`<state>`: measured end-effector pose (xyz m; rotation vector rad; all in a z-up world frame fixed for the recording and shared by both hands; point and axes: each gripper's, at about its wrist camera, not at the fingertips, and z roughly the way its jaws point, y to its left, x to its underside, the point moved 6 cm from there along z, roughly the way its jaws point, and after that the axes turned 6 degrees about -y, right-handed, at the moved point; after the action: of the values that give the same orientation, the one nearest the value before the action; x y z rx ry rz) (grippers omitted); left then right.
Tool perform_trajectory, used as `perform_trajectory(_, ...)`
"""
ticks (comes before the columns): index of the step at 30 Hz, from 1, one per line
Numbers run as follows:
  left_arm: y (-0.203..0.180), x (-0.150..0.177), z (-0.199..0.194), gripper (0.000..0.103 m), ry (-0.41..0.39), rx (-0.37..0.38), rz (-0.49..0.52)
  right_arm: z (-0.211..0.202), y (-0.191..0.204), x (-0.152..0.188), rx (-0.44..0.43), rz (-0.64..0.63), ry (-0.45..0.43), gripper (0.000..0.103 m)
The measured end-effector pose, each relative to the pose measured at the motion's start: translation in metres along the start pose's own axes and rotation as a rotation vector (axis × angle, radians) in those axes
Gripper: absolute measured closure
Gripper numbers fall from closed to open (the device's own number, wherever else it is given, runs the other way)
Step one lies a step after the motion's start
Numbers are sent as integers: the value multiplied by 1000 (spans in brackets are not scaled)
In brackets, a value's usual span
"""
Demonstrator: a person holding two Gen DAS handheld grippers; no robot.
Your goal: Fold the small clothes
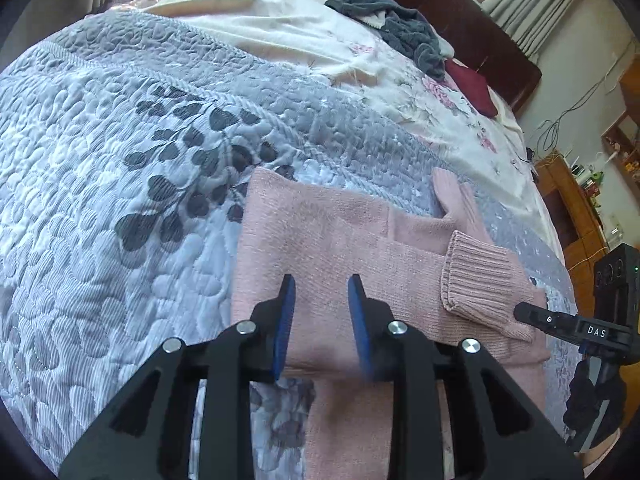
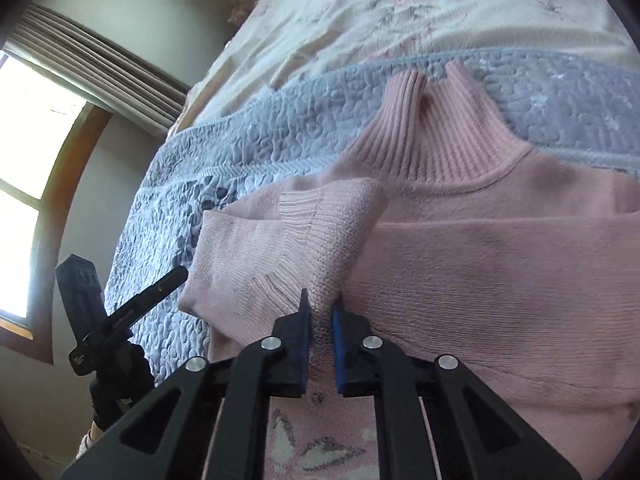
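- Jaws: right gripper (image 2: 321, 312) pinches a fold of the pink sweater (image 2: 480, 264) near its cuff (image 2: 304, 216); left gripper (image 1: 321, 292) stands open above the knit, holding nothing.
- Progress looks partial: one sleeve (image 1: 484, 284) lies across the body, final folds remain.
- Sweater lies on the grey quilt (image 1: 120, 160); dark clothes (image 1: 400, 28) well apart, nothing blocking.

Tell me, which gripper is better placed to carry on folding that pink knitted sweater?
The right gripper, probably: it is pinching the pink knitted sweater at the ribbed sleeve cuff. The left gripper is open above the sweater, gripping nothing.
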<state>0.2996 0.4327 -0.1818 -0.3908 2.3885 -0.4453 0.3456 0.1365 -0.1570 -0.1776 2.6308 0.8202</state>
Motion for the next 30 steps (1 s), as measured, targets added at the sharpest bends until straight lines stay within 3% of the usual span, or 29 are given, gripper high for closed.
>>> perform_trajectory(5,-42,8,12,76,23,60,63,-30,-33,-10,107,-10,-44,94)
perform_trajectory(10,-69,29,38,76,82,85,104,-28,-83,-4,202,56,-25,94)
perform_trajectory(16,-63,48,68,76,149,35,106,1,-119,18,255,82,53,92)
perform_trajectory(18,-61,47,68,76,154,42,97,-1,-118,19,278,58,53,89)
perform_trajectory(19,-62,46,67,76,157,42,97,-6,-115,17,302,42,47,81)
perform_trajectory(21,-65,43,62,74,158,38,106,-22,-105,9,360,-18,-6,76)
perform_trajectory(23,-71,39,54,69,137,47,120,-35,-87,2,372,-79,-53,63)
perform_trajectory(24,-75,37,51,67,127,48,132,-35,-76,-2,363,-104,-58,62)
perform_trajectory(27,-88,36,52,65,135,38,167,-17,-42,-3,318,-190,-10,60)
perform_trajectory(30,-92,41,62,65,161,28,176,12,-24,3,349,-271,47,58)
